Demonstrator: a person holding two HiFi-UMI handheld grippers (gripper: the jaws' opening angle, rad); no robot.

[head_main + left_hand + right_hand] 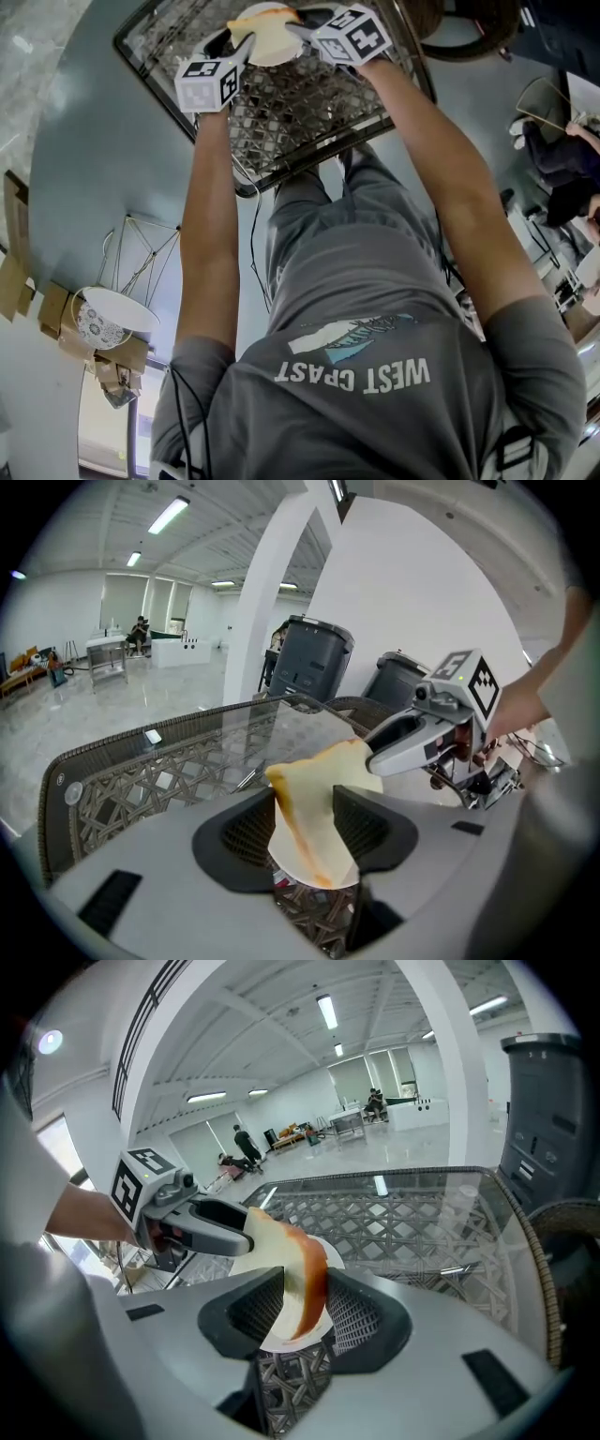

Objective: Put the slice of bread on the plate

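The slice of bread (265,30), pale with a brown crust, hangs on edge just above a white plate (278,54) on the glass-topped wicker table (309,108). Both grippers hold it from opposite sides. My left gripper (241,43) is shut on one edge, and in the left gripper view the bread (314,803) stands between its jaws over the plate (298,874). My right gripper (298,31) is shut on the other edge. In the right gripper view the bread (302,1274) sits between its jaws, with the plate (330,1252) behind and below it.
The table's wicker rim (112,752) runs around the glass top. Two grey bins (314,658) stand beyond it by a white column. A dark round chair (473,28) stands at the table's far right. Other people are in the distance (242,1143).
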